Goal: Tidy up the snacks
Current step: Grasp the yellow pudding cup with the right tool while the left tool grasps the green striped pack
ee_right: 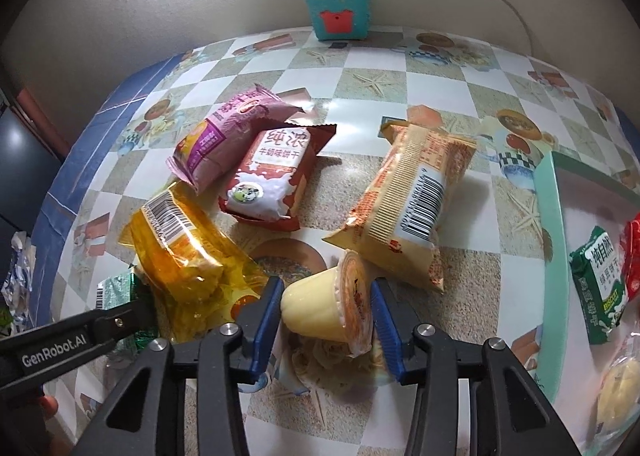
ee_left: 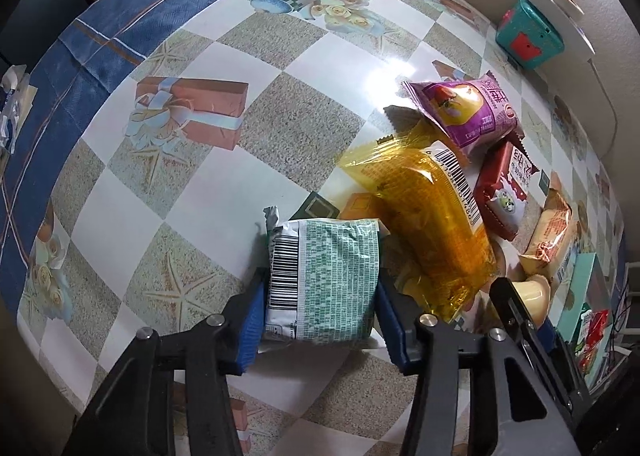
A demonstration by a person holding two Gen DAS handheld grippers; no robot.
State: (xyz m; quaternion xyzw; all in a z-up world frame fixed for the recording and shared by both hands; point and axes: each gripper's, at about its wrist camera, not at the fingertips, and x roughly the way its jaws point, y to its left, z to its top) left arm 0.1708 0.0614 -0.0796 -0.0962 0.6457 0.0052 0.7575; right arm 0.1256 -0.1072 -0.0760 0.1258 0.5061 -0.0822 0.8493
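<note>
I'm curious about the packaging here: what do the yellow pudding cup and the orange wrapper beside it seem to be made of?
Pudding cup: looks like thin, smooth, translucent plastic with fluted sides and a printed film lid.
Orange wrapper: apparently glossy see-through plastic film; it creases, glints, and shows its contents.

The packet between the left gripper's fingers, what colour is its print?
Green print on white, with a black barcode; left wrist view.

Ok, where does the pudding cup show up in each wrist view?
Left wrist: pudding cup at lower right, behind the right gripper's black finger.
Right wrist: the cup lies on its side at bottom centre, between the blue pads.
Shared landmark: the yellow packet beside it.
</note>
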